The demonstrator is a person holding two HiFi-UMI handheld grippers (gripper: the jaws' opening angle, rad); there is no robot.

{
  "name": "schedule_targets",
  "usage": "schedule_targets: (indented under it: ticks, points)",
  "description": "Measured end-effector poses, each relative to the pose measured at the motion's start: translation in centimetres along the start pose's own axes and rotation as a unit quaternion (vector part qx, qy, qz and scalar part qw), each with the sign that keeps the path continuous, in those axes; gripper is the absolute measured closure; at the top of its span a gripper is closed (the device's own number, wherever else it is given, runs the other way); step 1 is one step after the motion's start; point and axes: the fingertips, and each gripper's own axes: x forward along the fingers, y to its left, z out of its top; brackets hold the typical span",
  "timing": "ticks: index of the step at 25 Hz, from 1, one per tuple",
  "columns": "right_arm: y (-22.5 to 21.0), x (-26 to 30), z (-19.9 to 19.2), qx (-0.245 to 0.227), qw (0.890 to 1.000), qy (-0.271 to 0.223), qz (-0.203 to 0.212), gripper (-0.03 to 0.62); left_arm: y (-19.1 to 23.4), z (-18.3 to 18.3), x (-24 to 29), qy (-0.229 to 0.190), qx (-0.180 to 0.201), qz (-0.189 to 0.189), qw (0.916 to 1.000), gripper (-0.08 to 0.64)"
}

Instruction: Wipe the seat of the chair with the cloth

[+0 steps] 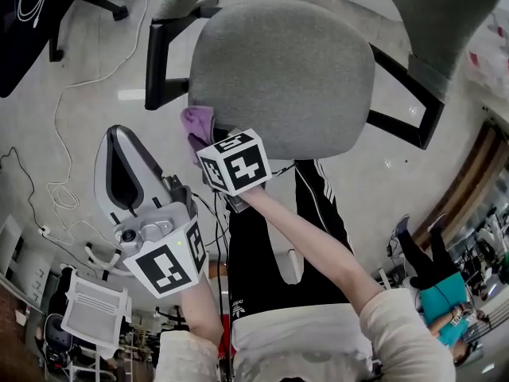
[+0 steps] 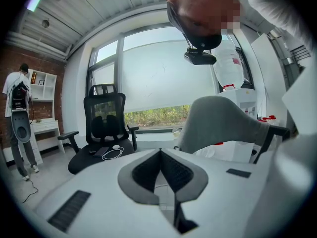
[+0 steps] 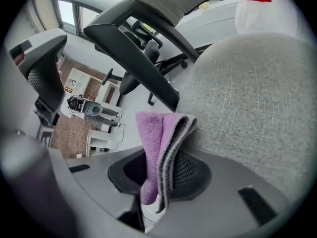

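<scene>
The chair's grey fabric seat [image 1: 286, 74] fills the upper middle of the head view, with a black armrest [image 1: 163, 58] on its left side. My right gripper [image 1: 208, 143] is shut on a folded purple cloth [image 1: 197, 124], held against the seat's near left edge. In the right gripper view the cloth [image 3: 161, 143] stands up between the jaws of the right gripper [image 3: 158, 170], touching the seat [image 3: 247, 93] beside the armrest [image 3: 133, 33]. My left gripper [image 1: 121, 146] hangs left of the chair, off it, and is shut and empty [image 2: 161, 155].
The other armrest [image 1: 402, 110] runs along the seat's right side, the grey backrest [image 1: 445, 14] above it. White cables [image 1: 56, 134] lie on the floor at left. A black office chair [image 2: 104, 128] carries a phone and cable. A person [image 2: 17, 118] stands by a white shelf.
</scene>
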Motion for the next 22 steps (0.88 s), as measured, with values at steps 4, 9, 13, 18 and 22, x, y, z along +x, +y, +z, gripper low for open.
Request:
schedule_targets:
  ticks: [4, 9, 13, 18, 22]
  points:
    - [-1.0, -0.2, -1.1, -0.003, 1.000, 0.007, -0.002, 0.500, -0.5, 0.1, 0.2, 0.001, 0.000, -0.005, 1.0000, 0.548]
    - [-2.9, -2.1, -1.8, -0.011, 1.000, 0.008, -0.011, 0.500, -2.4, 0.5, 0.7, -0.001, 0.005, -0.019, 0.9998, 0.548]
    - [-6.1, -5.2, -2.8, -0.001, 0.999, 0.000, -0.035, 0.500, -4.4, 1.0, 1.2, -0.004, 0.008, -0.031, 0.9995, 0.548]
    - [-11.6, -10.3, -4.5, 0.029, 0.997, -0.011, -0.077, 0.500, -7.4, 1.4, 1.8, -0.006, 0.011, -0.050, 0.9987, 0.548]
    - [-15.7, -14.2, -5.9, 0.055, 0.993, -0.021, -0.106, 0.500, -10.4, 1.7, 2.2, -0.006, 0.014, -0.068, 0.9976, 0.548]
